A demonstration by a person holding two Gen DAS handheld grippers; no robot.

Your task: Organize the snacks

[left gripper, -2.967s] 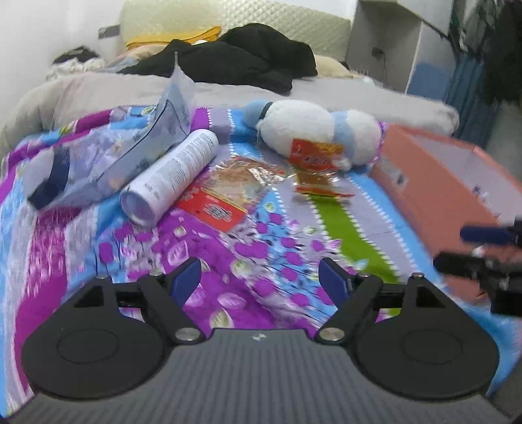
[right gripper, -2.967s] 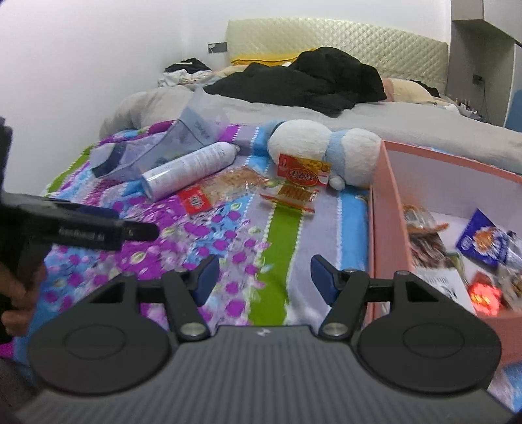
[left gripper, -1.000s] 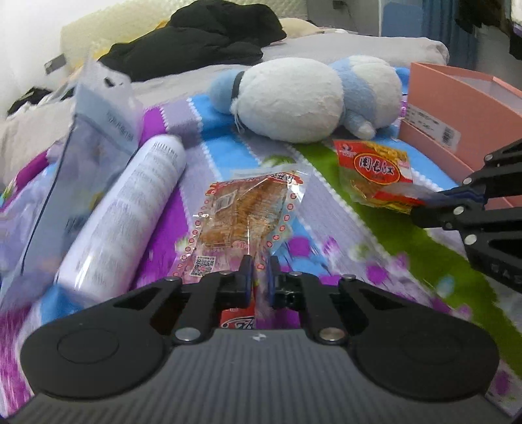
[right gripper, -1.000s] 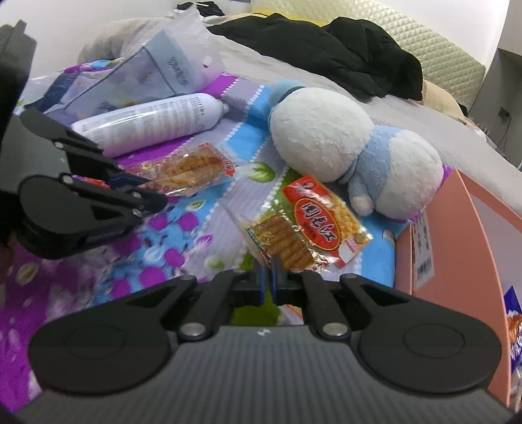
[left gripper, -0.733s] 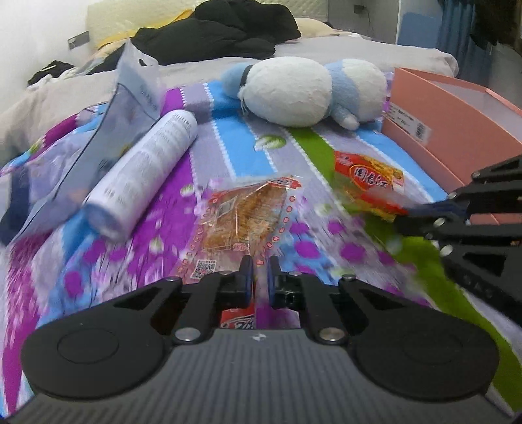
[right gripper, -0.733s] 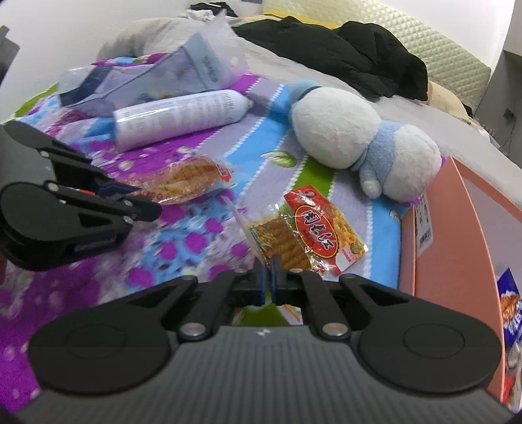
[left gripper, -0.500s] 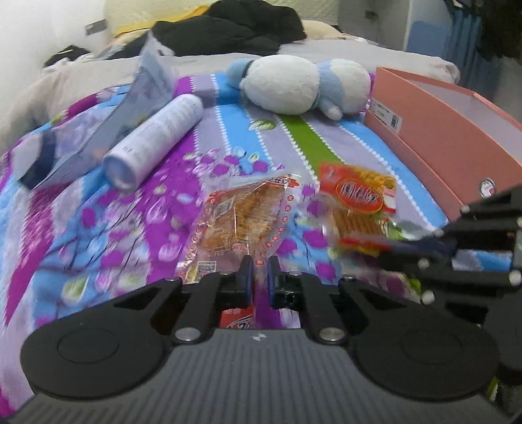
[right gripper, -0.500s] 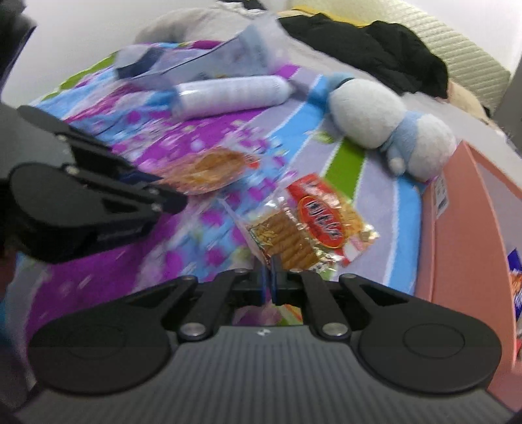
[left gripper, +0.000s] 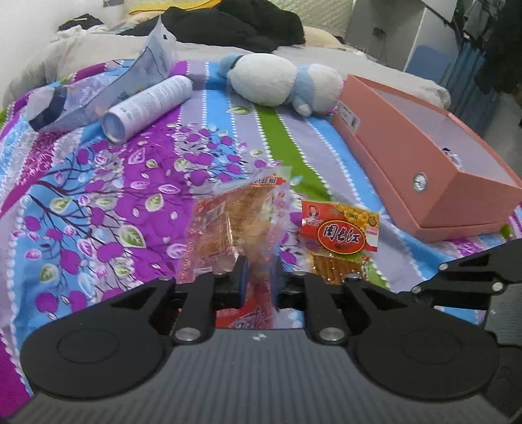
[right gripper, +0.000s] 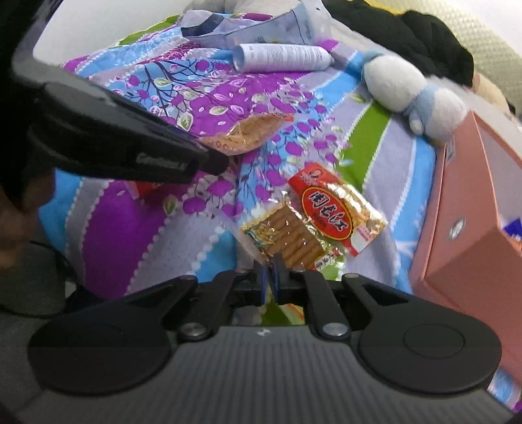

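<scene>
My left gripper (left gripper: 257,277) is shut on a clear snack pack of orange-brown pieces (left gripper: 235,225) and holds it above the bedspread. My right gripper (right gripper: 270,277) is shut on the corner of a red-labelled snack pack of biscuit sticks (right gripper: 313,218), also lifted; this pack shows in the left wrist view (left gripper: 341,239) just right of the first pack. The left pack shows in the right wrist view (right gripper: 248,133) beyond the left gripper's fingers (right gripper: 208,159). The pink box (left gripper: 421,153) stands open to the right, also in the right wrist view (right gripper: 463,202), with snacks inside.
A white cylinder (left gripper: 146,107), a clear blue bag (left gripper: 98,91) and a white-and-blue plush toy (left gripper: 277,81) lie on the flowered bedspread (left gripper: 98,195) farther back. Black clothes (left gripper: 235,22) are heaped at the headboard.
Both grippers closed on their packs and lifted them, pulling back toward the bed's near end. The packs now hang side by side, nearer the pink box's front corner.
</scene>
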